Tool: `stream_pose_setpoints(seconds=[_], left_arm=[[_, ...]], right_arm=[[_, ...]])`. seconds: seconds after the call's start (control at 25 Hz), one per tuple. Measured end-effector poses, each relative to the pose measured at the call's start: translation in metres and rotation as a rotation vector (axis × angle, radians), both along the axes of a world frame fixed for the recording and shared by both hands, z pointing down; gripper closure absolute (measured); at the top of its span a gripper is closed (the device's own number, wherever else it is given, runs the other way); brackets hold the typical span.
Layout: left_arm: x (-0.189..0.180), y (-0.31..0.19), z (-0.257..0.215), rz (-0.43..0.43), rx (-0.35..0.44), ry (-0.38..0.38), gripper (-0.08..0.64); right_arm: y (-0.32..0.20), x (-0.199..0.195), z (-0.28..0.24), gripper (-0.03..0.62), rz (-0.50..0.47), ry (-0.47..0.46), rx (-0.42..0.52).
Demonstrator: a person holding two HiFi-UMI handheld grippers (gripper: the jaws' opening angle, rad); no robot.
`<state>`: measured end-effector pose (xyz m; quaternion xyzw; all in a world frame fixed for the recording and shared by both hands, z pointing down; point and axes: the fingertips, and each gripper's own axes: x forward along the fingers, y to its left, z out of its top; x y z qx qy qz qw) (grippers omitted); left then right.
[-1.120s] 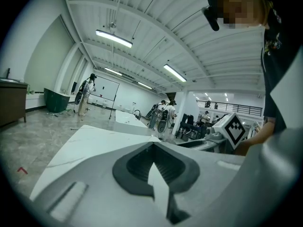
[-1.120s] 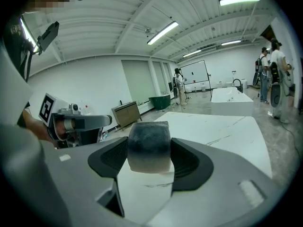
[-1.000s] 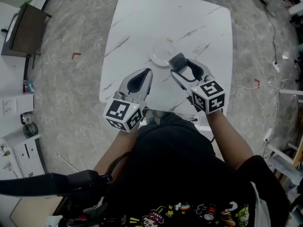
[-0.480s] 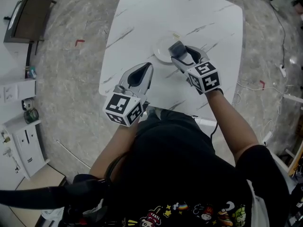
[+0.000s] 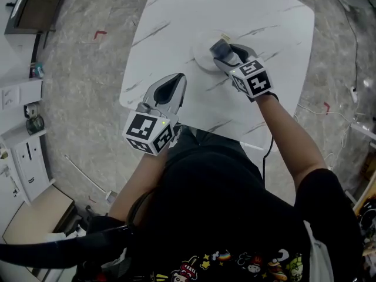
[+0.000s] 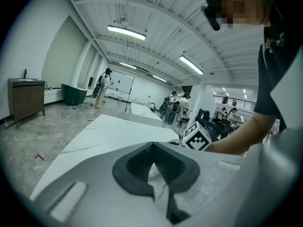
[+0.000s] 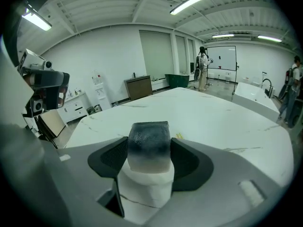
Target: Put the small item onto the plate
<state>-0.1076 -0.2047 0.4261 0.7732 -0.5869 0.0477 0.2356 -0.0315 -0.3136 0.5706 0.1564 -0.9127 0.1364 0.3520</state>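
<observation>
Right gripper (image 5: 221,50) is pinching the small dark-grey block (image 7: 148,145). The jaws press on its two side faces and the top half stands proud above the pads. The block looks roughly cubic with no clear long axis, and it sits upright in the grip.

The round white plate (image 5: 201,60) lies right under the jaw tips and runs slightly to the claw's left. In the right gripper view its white surface shows through the gap below the block. Can't tell whether the block's bottom is touching the plate or just above it; the head view puts it over the plate's right part.

Left gripper (image 5: 177,79) has its jaws pressed together with nothing between them. It is parked over the near-left part of the white marble-veined table (image 5: 176,16), well apart from the plate.

The right hand is clearly the nearer one and already has the item. Judgement: the carry is about done, and what's left is a short drop straight down and then spreading the jaws. Risk: the block sits near the plate's edge, so it could tip or slide off on release.
</observation>
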Motion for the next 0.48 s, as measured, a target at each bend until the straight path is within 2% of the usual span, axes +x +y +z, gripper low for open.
stream_pose_setpoints(seconds=[0.48], left_arm=[[-0.019, 0.011, 0.012, -0.073, -0.016, 0.010, 0.560]], right_arm=[[0.000, -0.018, 0.021, 0.282, -0.091, 0.056, 0.011]])
